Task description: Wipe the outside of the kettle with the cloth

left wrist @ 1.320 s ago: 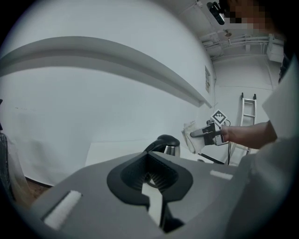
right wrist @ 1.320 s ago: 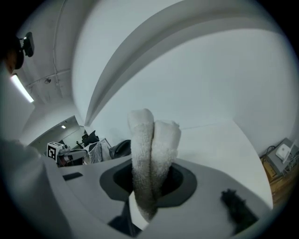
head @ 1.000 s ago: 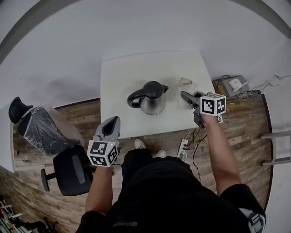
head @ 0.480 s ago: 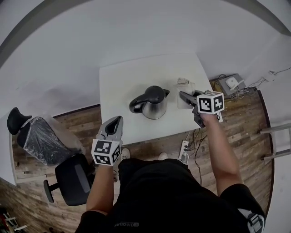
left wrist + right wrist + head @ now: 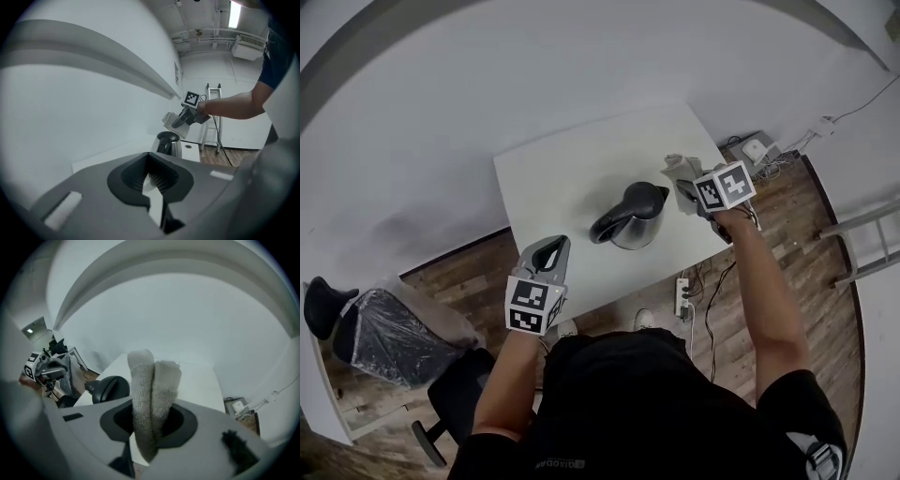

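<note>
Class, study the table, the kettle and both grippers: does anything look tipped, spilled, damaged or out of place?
Nothing stands out. The kettle stands upright on the white table, with no spill visible around it. The right gripper is shut on the doubled-over cloth beside the kettle. The left gripper is shut and holds nothing.

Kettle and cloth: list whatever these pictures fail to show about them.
- Kettle: in the right gripper view, its body and base are hidden behind the right gripper; only its black top shows.
- Cloth: its lower end is buried between the jaws, so its full size is unclear.
- Marks on the kettle's surface: too small to make out in any view.
</note>
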The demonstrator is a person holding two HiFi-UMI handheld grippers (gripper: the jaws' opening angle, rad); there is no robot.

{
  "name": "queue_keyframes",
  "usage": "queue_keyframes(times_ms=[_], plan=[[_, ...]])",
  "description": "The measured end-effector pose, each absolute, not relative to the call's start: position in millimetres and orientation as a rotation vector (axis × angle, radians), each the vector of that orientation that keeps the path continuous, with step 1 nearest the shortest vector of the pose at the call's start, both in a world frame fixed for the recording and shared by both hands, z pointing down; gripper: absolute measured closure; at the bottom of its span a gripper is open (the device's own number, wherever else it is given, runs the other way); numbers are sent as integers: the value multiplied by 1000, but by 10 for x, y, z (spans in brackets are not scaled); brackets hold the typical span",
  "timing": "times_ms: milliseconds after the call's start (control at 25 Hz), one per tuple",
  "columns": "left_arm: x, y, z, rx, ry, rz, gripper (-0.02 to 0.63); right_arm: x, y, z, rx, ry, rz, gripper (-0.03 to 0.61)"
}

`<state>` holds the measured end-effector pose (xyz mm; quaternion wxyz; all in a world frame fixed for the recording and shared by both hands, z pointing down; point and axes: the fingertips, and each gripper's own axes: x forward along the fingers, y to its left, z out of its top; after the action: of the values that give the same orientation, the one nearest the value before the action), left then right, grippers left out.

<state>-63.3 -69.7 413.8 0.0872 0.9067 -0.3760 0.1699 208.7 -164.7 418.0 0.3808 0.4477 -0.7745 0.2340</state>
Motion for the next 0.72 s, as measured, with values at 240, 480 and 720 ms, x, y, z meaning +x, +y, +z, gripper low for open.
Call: queue_keyframes(times_ms=[240,480,720], plan=[[-704,-779,4188,2781,-923,482,609,1748,-1624,4090,1143,-1785,462,483],[-812,-788,4221,2800,-813,415,609,1472,-1499,4013,1102,-1583,296,483],[-973,-792,4316,2804,-775,408,609,1124,-1514,4028,979,-1385,55,483]])
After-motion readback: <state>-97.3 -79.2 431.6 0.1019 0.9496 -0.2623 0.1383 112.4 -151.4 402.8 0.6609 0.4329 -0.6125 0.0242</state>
